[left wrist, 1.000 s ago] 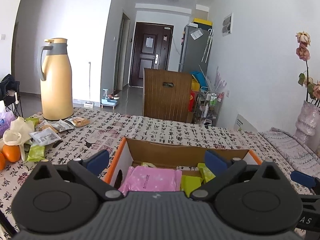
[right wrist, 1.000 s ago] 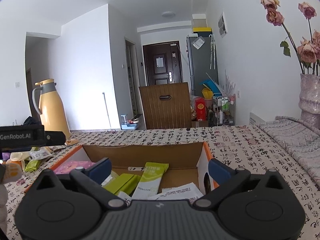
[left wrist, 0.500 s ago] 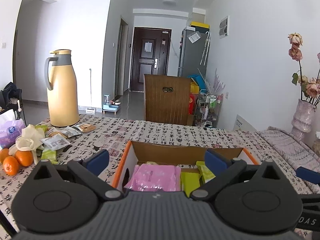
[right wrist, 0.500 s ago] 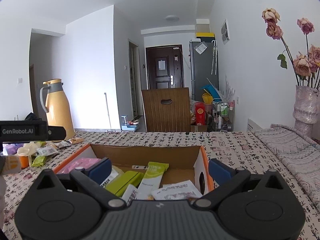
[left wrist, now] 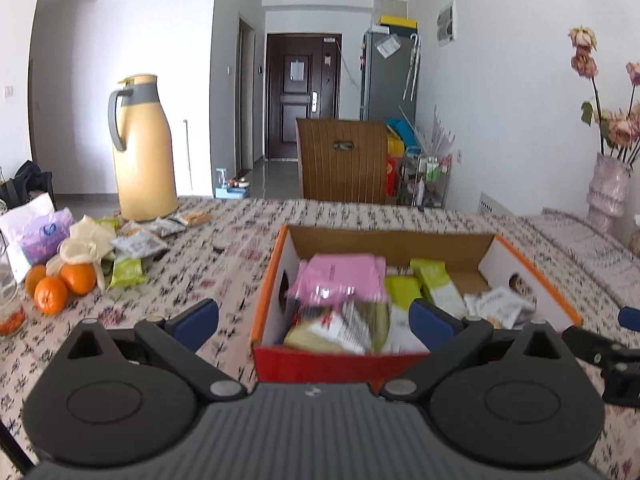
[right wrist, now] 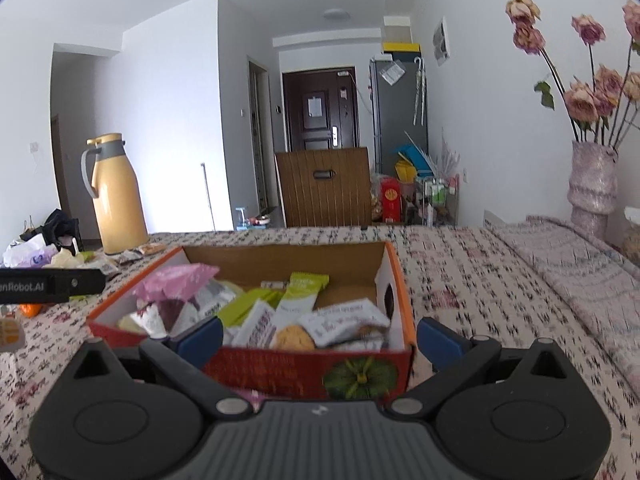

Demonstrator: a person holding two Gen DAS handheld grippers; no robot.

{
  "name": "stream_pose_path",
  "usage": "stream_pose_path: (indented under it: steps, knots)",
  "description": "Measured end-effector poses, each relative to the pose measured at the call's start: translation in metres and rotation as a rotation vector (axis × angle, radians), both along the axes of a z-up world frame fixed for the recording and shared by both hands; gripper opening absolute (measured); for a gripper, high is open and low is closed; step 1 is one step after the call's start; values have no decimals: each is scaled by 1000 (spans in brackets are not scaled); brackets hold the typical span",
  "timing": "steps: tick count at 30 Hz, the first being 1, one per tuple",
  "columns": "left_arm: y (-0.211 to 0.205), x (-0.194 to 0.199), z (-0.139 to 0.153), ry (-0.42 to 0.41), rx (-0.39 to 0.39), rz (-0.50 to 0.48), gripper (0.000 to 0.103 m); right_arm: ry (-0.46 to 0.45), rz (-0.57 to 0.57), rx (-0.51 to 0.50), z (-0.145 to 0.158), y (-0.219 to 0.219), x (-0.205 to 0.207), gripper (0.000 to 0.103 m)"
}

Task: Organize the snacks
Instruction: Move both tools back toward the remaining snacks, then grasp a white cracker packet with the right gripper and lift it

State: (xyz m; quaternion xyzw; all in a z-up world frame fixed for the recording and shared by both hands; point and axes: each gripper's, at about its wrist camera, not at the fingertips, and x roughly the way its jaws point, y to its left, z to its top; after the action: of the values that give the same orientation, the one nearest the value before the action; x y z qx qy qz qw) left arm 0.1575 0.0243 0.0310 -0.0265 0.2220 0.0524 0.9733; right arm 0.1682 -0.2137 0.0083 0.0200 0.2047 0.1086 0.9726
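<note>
An open cardboard box (left wrist: 276, 272) with orange rims and a red front stands on the patterned tablecloth; it also shows in the right wrist view (right wrist: 396, 280). It holds a pink packet (left wrist: 340, 276), green bars (right wrist: 300, 288) and white packets (right wrist: 344, 320). Loose snack packets (left wrist: 136, 244) lie at the left by a yellow thermos (left wrist: 140, 152). My left gripper (left wrist: 314, 322) is open and empty, just in front of the box. My right gripper (right wrist: 318, 338) is open and empty at the box's front wall.
Oranges (left wrist: 60, 284), a purple tissue pack (left wrist: 38, 236) and a glass jar (left wrist: 10, 300) sit at the table's left edge. A vase of dried roses (right wrist: 592, 184) stands at the far right. A wooden chair back (left wrist: 340, 160) rises behind the table.
Both grippers have pulled back and risen from over the box, so its red front wall and more of its contents now show. Both stay open.
</note>
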Motion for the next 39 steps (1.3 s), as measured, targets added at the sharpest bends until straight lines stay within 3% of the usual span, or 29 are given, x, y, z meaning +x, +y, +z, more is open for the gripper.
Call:
stream_pose_path:
  steps: [13, 24, 33, 39]
  knots:
    - [10, -18, -41, 95, 1, -18, 103, 138, -24, -43, -39, -10, -19, 103]
    - [13, -15, -63, 107, -34, -34, 103, 161, -74, -87, -42, -18, -14, 103]
    - [14, -11, -66, 121, -43, -27, 103, 189, -66, -99, -43, -19, 13, 103]
    - [15, -10, -68, 131, -50, -21, 103, 299, -56, -98, -56, -12, 51, 102]
